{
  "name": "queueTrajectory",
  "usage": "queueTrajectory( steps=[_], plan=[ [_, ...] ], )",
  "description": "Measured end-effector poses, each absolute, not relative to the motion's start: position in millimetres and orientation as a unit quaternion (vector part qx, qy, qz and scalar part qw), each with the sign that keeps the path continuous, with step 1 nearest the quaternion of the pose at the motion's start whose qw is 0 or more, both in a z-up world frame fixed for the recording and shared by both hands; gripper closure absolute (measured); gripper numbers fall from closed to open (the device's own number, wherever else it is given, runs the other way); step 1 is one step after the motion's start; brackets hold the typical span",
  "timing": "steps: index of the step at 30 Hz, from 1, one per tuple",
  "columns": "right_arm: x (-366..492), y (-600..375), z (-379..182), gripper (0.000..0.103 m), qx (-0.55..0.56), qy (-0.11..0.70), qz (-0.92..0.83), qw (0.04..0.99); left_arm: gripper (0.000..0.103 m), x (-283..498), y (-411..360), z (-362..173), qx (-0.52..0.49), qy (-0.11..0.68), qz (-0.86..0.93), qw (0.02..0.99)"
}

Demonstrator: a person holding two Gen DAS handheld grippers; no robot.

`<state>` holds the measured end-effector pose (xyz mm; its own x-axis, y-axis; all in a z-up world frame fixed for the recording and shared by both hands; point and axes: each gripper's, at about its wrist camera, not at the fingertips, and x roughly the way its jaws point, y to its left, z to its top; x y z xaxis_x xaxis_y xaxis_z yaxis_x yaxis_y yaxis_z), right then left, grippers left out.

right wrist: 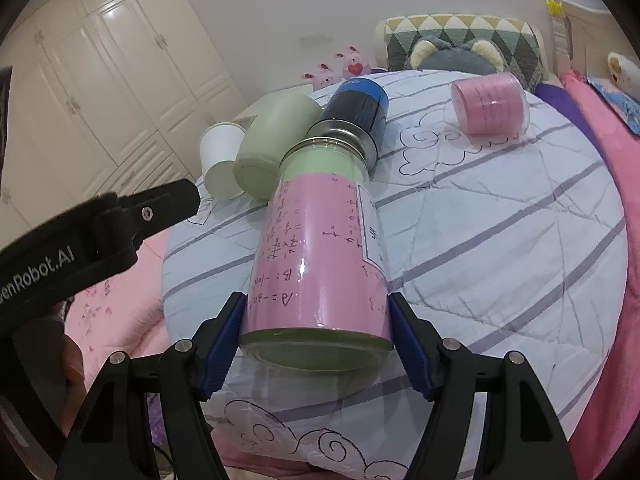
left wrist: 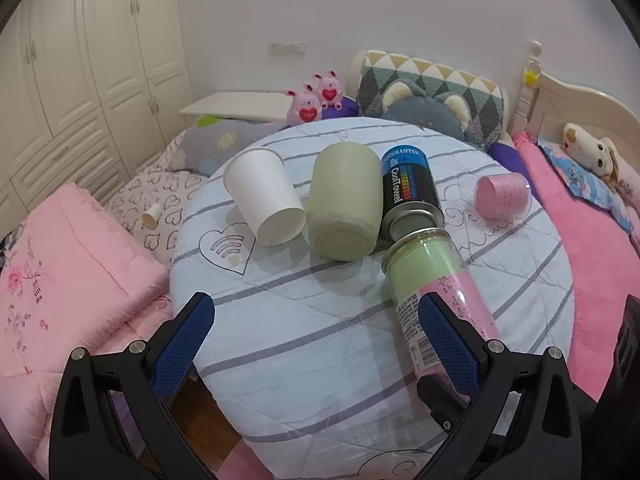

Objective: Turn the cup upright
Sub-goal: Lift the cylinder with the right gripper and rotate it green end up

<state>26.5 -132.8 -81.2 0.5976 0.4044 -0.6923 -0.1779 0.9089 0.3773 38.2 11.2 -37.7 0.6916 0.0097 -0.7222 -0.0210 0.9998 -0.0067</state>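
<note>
A: Right side first. What do you have?

B: My right gripper (right wrist: 316, 344) is clamped on the tall clear cup (right wrist: 316, 256), blue pads against both sides of its near end. The cup lies on its side on the round table (right wrist: 500, 240), pink below and pale green at the far end, with handwriting across the pink band.

A: Its far end?

B: Touching, or just beside, the metal base of the black and blue can (right wrist: 354, 118). I cannot tell which.

A: Left side?

B: My left gripper (left wrist: 316, 332) hangs spread wide over the near part of the table, nothing between its pads. From there the tall clear cup (left wrist: 432, 280) runs beside the right-hand finger (left wrist: 448, 340).

A: Others on the striped cloth?

B: All lying down. The white paper cup (left wrist: 266, 196) is at the left, base toward me. The sage green cup (left wrist: 346, 204) lies just beside it, then the can (left wrist: 410, 192). The short pink cup (left wrist: 502, 196) sits well apart at the right.

A: Surroundings?

B: A pink quilt (left wrist: 72, 272) left of the table.
</note>
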Motion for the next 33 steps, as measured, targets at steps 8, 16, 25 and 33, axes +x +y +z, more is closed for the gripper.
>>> queueTrajectory(
  steps=[8, 16, 25, 33],
  plan=[
    [9.5, -146.1, -65.4, 0.020, 0.136, 0.400, 0.167, 0.891, 0.000, 42.4, -0.3, -40.0, -0.023, 0.413, -0.019, 0.910],
    [0.9, -177.7, -44.7, 0.020, 0.086, 0.377, 0.108, 0.916, 0.000, 62.6, -29.0, -42.8, -0.028, 0.431, -0.024, 0.902],
    [22.0, -219.6, -40.3, 0.020, 0.077, 0.364, 0.065, 0.926, 0.000, 98.6, -64.1, -66.6, -0.003, 0.493, -0.024, 0.870],
    [36.1, -232.0, -53.4, 0.020, 0.090, 0.379, 0.080, 0.918, 0.001, 119.0, -72.5, -82.6, -0.003, 0.526, -0.020, 0.850]
  ],
)
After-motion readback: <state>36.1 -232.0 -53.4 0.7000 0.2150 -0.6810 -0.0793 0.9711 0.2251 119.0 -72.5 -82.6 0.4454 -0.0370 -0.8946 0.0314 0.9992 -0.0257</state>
